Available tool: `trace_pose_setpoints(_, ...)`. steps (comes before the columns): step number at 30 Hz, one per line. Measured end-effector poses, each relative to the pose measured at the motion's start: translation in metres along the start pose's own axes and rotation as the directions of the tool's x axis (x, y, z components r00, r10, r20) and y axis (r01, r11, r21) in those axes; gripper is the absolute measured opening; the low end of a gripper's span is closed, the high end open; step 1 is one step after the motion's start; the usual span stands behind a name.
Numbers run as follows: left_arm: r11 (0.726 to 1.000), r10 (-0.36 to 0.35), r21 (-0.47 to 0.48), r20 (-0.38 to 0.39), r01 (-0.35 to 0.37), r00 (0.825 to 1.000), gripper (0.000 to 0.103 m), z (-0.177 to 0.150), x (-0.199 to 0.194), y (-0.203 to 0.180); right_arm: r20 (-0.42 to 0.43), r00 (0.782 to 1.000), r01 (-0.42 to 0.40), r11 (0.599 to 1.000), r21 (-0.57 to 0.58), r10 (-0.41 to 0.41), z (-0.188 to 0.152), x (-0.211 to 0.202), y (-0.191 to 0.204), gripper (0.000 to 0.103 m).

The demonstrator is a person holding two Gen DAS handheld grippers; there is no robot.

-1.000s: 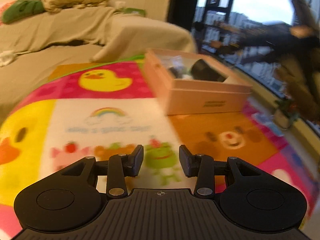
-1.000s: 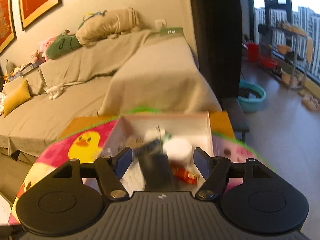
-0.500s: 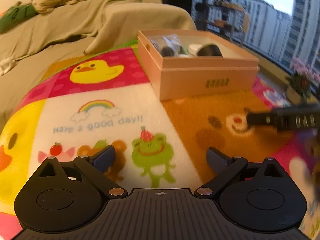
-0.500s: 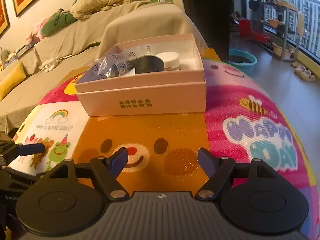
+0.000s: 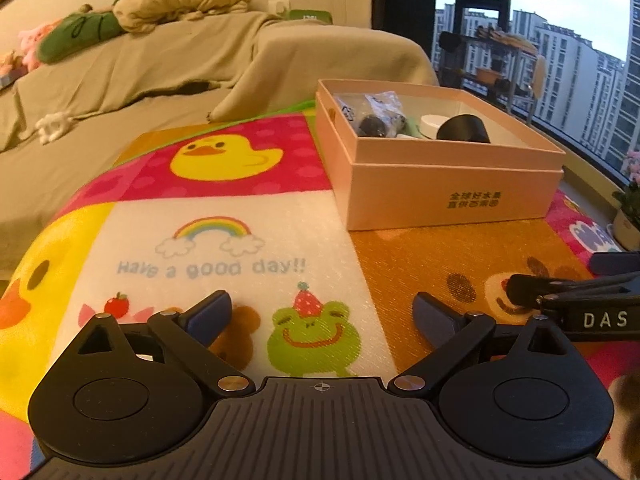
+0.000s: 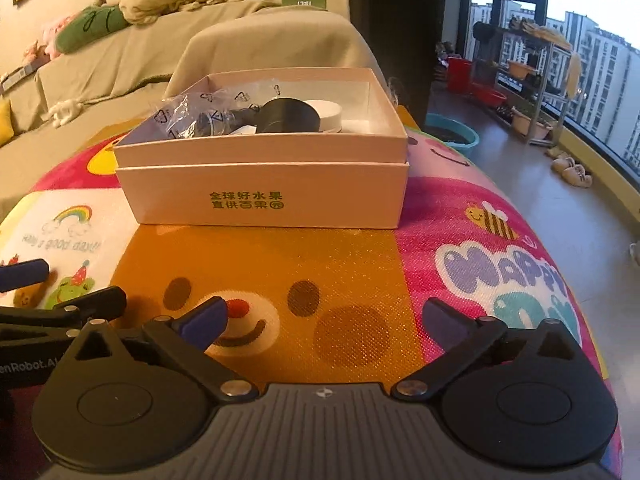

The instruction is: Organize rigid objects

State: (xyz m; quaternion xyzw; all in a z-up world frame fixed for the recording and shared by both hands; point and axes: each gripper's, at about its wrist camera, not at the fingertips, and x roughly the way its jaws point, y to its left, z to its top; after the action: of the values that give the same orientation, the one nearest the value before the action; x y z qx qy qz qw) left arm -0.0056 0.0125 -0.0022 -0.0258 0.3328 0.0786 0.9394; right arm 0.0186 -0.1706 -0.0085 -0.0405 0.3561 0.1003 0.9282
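A pink cardboard box [image 5: 452, 192] [image 6: 264, 192] stands open-topped on the colourful cartoon mat [image 5: 208, 240]. Inside lie a black cylinder [image 6: 288, 118], a white round lid [image 6: 328, 114] and a clear plastic bag [image 6: 196, 116] holding dark parts. My left gripper [image 5: 322, 308] hovers open over the frog picture, left of the box and short of it, with nothing between its fingers. My right gripper [image 6: 324, 316] is low over the orange bear face in front of the box; its jaws are opening and nothing is between them. Each gripper shows at the edge of the other's view.
A beige covered sofa [image 5: 120, 80] with a green plush [image 6: 88, 28] runs behind the mat. To the right are bare floor, a teal basin [image 6: 452, 134], a metal shelf [image 6: 532, 80] by the window, slippers [image 6: 572, 172] and a potted plant [image 5: 630, 216].
My left jaws went from narrow to wide. The right gripper dropped from above the box to low over the mat in front of it, and its jaws spread wider.
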Motion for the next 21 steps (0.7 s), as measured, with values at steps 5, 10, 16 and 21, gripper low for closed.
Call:
trace_pose_setpoints(5, 0.999, 0.029, -0.019, 0.001, -0.029, 1.000, 0.101, 0.0018, 0.0024, 0.0018, 0.042, 0.999, -0.001, 1.000, -0.005, 0.001, -0.0058, -0.0006, -0.0013, 0.103)
trace_pose_setpoints(10, 0.999, 0.035, -0.017, 0.003, -0.035, 0.999, 0.101, 0.0014, 0.0013, 0.0008, 0.053, 0.998, 0.016, 1.000, 0.005, -0.016, -0.0062, 0.0008, 0.0017, 0.103)
trace_pose_setpoints(16, 0.999, 0.039, -0.020, 0.005, -0.039, 0.999, 0.101, 0.0011, 0.0011, -0.0009, 0.057, 0.998, 0.029, 1.000, 0.003, -0.029, -0.0051, 0.0035, 0.0041, 0.103)
trace_pose_setpoints(21, 0.999, 0.043, -0.019, 0.005, -0.043, 0.999, 0.101, 0.0017, 0.0021, -0.0004, 0.057, 0.998, 0.027, 1.000, 0.005, -0.027, -0.0056, 0.0038, 0.0040, 0.103)
